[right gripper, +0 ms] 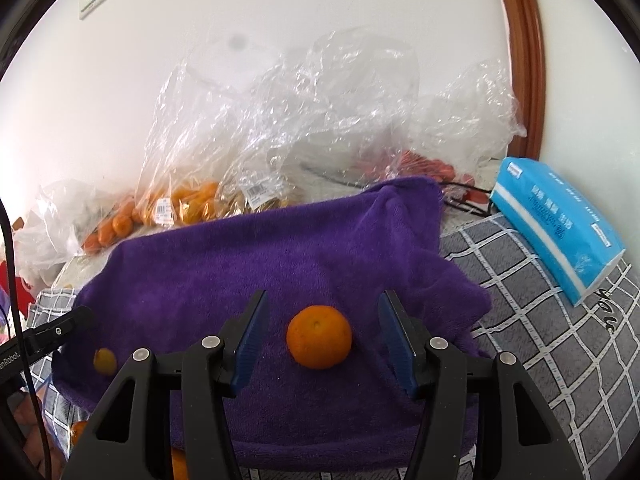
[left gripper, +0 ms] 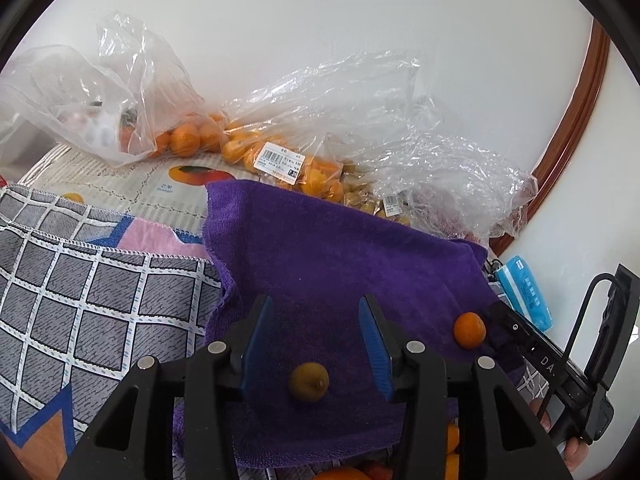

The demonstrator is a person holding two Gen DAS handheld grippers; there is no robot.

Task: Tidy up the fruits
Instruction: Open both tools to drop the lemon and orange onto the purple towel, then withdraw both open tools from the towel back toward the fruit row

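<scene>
Peering through crumpled bags (right gripper: 320,120), I cannot name the red fruit; my right tongs (right gripper: 324,334) gape around a tangerine (right gripper: 319,337), left tongs (left gripper: 316,338) around an olive-brown fruit (left gripper: 308,381), untouched.

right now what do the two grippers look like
Both the left gripper and the right gripper are black plastic with silver pivot pins and ribbed blue pads. Black cables and white lettering run along their bodies.

I read "mango" on the fruit-print mat (left gripper: 168,190), "DA" on the right gripper's black body (left gripper: 546,364), "enRobot" on the left gripper's body (right gripper: 8,364), barcode labels on the fruit bags (left gripper: 280,162) too small to read
</scene>
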